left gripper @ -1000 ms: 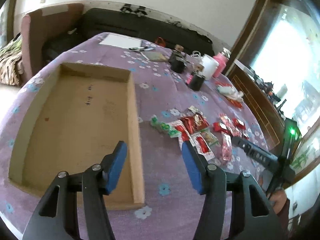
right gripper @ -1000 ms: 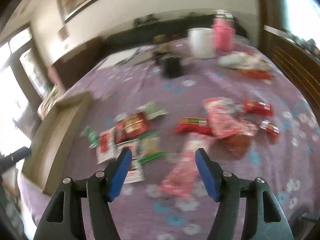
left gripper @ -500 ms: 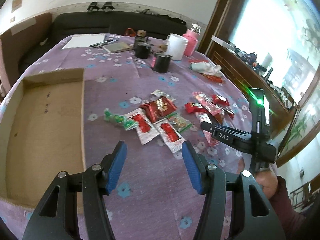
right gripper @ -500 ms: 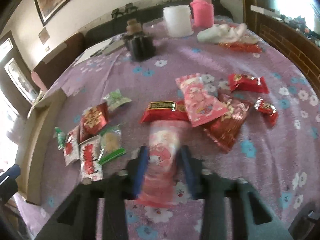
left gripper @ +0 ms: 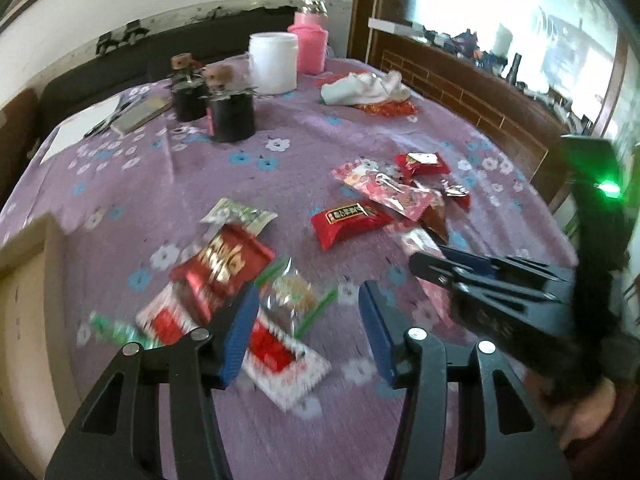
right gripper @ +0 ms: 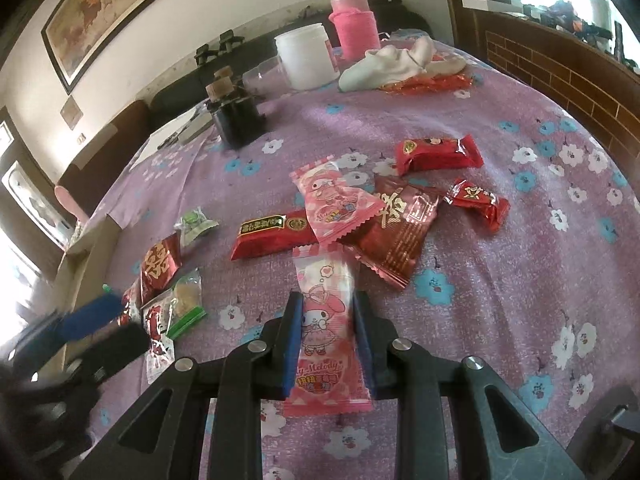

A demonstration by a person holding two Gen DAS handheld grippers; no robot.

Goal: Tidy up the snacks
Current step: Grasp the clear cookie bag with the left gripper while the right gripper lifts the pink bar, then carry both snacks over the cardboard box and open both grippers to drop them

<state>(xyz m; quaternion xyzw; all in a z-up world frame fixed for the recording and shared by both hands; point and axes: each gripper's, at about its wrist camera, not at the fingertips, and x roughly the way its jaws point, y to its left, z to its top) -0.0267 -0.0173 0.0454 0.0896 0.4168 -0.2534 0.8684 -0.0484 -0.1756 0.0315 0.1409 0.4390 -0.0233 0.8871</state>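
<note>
Purple flowered tablecloth (right gripper: 500,320) covers the table, wrinkled fabric. Cardboard box (left gripper: 24,320) at 9 o'clock in the left wrist view, cut off by the frame edge, inside hard to make out. White plastic tub (right gripper: 306,56) and pink-sleeved bottle (right gripper: 354,26) at 12 o'clock; contents hidden. Dark jars with cork stoppers (left gripper: 232,108) at 11 o'clock, insides not visible. White cloth (right gripper: 400,64) crumpled at 1 o'clock.

Right gripper (right gripper: 325,340) jaws narrow, pinching a pink My Melody snack packet (right gripper: 324,320) by its long sides; packet's far end over the cloth at 12 o'clock of the pads. Second pink packet (right gripper: 334,204) lies on a flat red bar wrapper (right gripper: 276,234) and a dark red foil pouch (right gripper: 400,228). Red pillow pack (right gripper: 438,154) and small red candy (right gripper: 478,202) at 1 o'clock.

Left gripper (left gripper: 306,332) jaws wide, nothing between them, over a blurred pile: red foil packet (left gripper: 224,268), clear cracker bag with green strips (left gripper: 292,300), green-white wrapper (left gripper: 238,214).
</note>
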